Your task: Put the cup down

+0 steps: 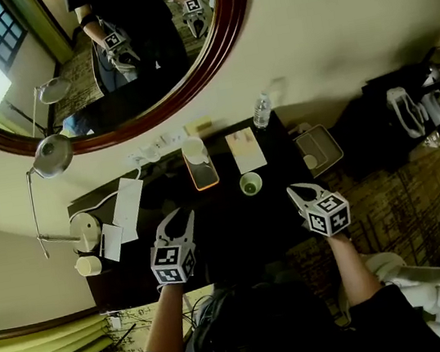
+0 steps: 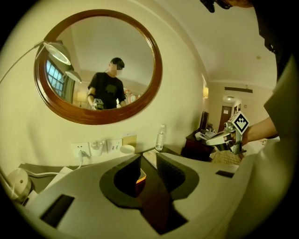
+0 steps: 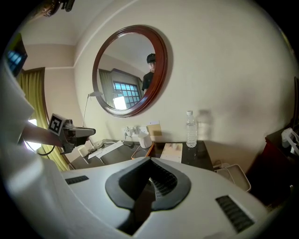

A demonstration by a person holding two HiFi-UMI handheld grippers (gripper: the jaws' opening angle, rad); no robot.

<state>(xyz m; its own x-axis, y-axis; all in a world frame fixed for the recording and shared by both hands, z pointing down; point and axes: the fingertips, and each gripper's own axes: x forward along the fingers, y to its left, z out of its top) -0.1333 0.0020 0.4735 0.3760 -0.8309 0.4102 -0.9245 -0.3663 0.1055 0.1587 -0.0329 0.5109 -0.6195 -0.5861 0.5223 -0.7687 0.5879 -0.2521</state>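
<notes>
A small green cup (image 1: 250,183) stands on the dark table (image 1: 236,226), between my two grippers and a little beyond them. Further back, a white cup (image 1: 194,150) (image 3: 145,139) sits on an orange-rimmed tray (image 1: 203,174). My left gripper (image 1: 179,215) (image 2: 148,158) hovers over the table's left half with a narrow gap between its jaws; nothing is between them, and the tray's orange edge shows through the gap. My right gripper (image 1: 290,190) (image 3: 150,161) is held over the table's right edge, shut and empty.
A water bottle (image 1: 262,110) (image 2: 160,137) (image 3: 191,129) stands at the back by the wall, with a pale notepad (image 1: 246,149) in front of it. Papers (image 1: 128,208) and a desk lamp (image 1: 51,156) are at the left. A round mirror (image 1: 102,57) hangs above. A white bin (image 1: 319,149) sits right of the table.
</notes>
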